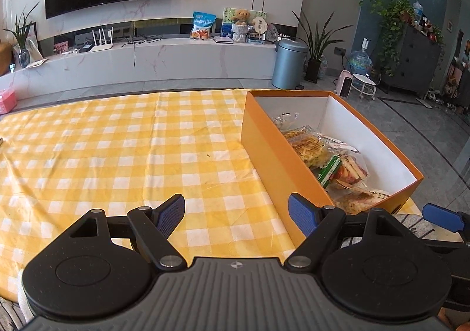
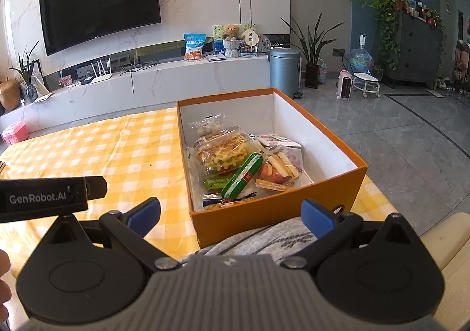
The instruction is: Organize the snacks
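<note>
Well, the biggest thing under my cameras is the table (image 1: 117, 154), covered by a yellow and white checked cloth (image 2: 117, 149). On its right end sits the orange box (image 2: 276, 207), open at the top, white inside, with one short wall facing me and its right side near the table's edge.

All the snacks I can see lie inside that box, piled toward the left and near parts of its floor. A clear pack of waffles (image 2: 223, 151) lies in the middle, a small clear packet (image 2: 207, 125) behind it toward the far wall. A bag of pale and red pieces (image 2: 279, 168) lies to the right of the waffles, with a flat white packet (image 2: 279, 140) behind it. A green sausage stick (image 2: 242, 175) rests slanted across the pile, one end on the waffles, and a small green wrapper (image 2: 214, 182) lies just left of it.

My left gripper (image 1: 236, 215) hangs over the cloth just left of the box's near corner, fingers (image 1: 171, 213) spread wide and holding nothing. My right gripper (image 2: 230, 218) hangs before the box's near wall, over grey striped fabric (image 2: 264, 238), fingers (image 2: 145, 215) likewise wide apart and empty.
</note>
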A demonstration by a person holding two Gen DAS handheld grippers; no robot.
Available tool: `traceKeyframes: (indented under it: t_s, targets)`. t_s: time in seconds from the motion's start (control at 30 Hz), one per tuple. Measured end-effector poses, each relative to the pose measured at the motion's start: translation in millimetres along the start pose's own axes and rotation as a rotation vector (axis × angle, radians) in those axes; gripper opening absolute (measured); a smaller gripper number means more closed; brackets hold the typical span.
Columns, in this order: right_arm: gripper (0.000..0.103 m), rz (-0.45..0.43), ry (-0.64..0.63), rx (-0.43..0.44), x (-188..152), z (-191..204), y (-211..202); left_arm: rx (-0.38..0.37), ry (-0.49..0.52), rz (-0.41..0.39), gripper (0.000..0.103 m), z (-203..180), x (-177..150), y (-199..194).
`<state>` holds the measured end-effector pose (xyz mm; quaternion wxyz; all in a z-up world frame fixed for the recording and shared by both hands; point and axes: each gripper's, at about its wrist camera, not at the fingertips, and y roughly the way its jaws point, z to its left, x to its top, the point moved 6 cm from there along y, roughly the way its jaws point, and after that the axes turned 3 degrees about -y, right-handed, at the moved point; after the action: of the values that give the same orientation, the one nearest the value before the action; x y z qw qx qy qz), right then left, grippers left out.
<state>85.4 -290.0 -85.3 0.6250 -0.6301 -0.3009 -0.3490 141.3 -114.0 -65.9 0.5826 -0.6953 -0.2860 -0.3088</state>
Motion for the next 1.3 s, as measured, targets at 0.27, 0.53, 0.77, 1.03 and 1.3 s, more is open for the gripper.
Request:
traceKeyframes:
  t_s: [0.27,0.53,0.77,1.03,1.3]
  targets:
    - [0.100,0.015,0.037,0.027,-1.6,-0.3,1.6,0.002,-0.001,-0.001,0.094,-1.6,1.6,-2.8]
    - [0.100,0.019,0.020,0.016,-1.9,-0.1,1.9,0.019,0.005,-0.006,0.094,-2.7,0.9,-2.2]
    - [0.099,0.024,0.019,0.013,-2.9,0.9,5.7,0.023,-0.007,-0.004,0.094,-1.5,0.6,-0.7]
    - [0.099,0.027,0.004,0.002,-2.5,2.5,6.1,0.023,-0.012,-0.003,0.094,0.3,0.8,0.9]
    - [0.099,0.030,-0.005,-0.005,-2.3,2.8,5.9,0.019,-0.012,0.002,0.094,1.6,0.0,2.3]
